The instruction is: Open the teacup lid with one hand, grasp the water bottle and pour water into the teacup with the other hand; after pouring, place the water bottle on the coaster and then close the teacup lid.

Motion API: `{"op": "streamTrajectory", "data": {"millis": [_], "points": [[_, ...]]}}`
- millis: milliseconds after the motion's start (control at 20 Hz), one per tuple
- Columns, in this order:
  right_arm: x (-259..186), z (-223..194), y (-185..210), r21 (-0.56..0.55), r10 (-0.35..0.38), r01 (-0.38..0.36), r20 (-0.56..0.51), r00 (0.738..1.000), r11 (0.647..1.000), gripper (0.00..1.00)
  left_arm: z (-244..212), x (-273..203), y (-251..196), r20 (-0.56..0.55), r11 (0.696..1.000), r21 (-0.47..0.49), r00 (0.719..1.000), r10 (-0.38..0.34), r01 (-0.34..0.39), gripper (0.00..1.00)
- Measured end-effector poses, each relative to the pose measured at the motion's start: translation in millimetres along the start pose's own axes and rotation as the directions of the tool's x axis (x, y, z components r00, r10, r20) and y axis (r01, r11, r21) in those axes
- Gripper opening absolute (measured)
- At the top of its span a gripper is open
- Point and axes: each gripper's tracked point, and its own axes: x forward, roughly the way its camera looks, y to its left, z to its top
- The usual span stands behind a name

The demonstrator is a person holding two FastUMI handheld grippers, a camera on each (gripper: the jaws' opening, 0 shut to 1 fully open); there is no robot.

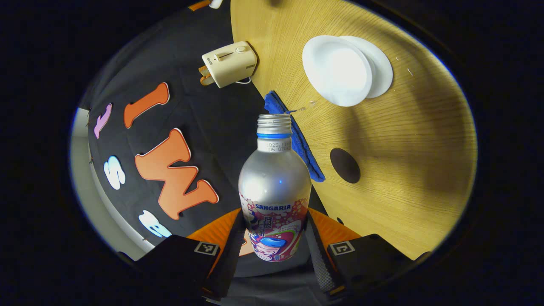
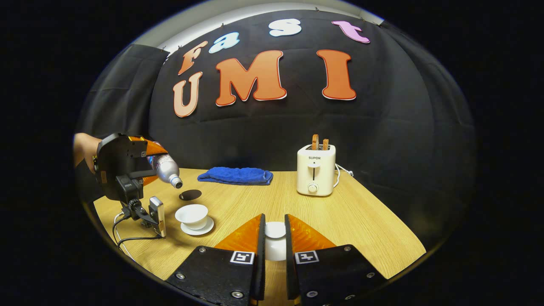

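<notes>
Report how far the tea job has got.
Done: lid is off, pinched in the right gripper. In hand: left gripper tilts the bottle over the open teacup, water leaving its mouth. Left: set bottle on the dark coaster, then close the cup.

Left gripper view: high, tilted, looking down on table [image 1: 403, 170]; water bottle [image 1: 274, 187] close at lower centre, teacup [image 1: 340, 70] far, upper right.

Right gripper view: low over table, facing back wall; teacup [image 2: 192, 214] at left, toaster [image 2: 315, 170] right of centre.

Shared: teacup, toaster [image 1: 229, 63], blue cloth [image 1: 297, 136], dark coaster [image 1: 345, 165].
</notes>
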Motion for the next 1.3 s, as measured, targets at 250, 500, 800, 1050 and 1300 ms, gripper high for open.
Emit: {"op": "streamTrajectory", "data": {"millis": [250, 500, 800, 1050, 1300], "points": [[2, -3, 3, -0.006, 0.003, -0.003, -0.008, 1.000, 1.000, 0.20, 1, 1, 7, 0.011, 0.998, 0.053, 0.999, 0.039, -0.039, 0.76], [4, -6, 9, -0.027, 0.014, -0.014, -0.015, 1.000, 1.000, 0.20, 1, 0, 13, 0.009, 0.994, 0.084, 0.998, 0.063, -0.063, 0.78], [6, -11, 10, -0.037, 0.012, -0.014, -0.032, 0.999, 0.999, 0.20, 1, -2, 18, 0.002, 0.988, 0.113, 0.994, 0.110, -0.110, 0.79], [8, -11, 11, -0.041, 0.010, -0.011, -0.035, 0.999, 0.999, 0.20, -3, -1, 20, -0.010, 0.984, 0.105, 0.989, 0.149, -0.147, 0.80], [10, -10, 12, -0.043, 0.007, -0.008, -0.040, 0.999, 0.999, 0.20, -4, -2, 28, -0.019, 0.970, 0.130, 0.978, 0.207, -0.203, 0.82]]}}
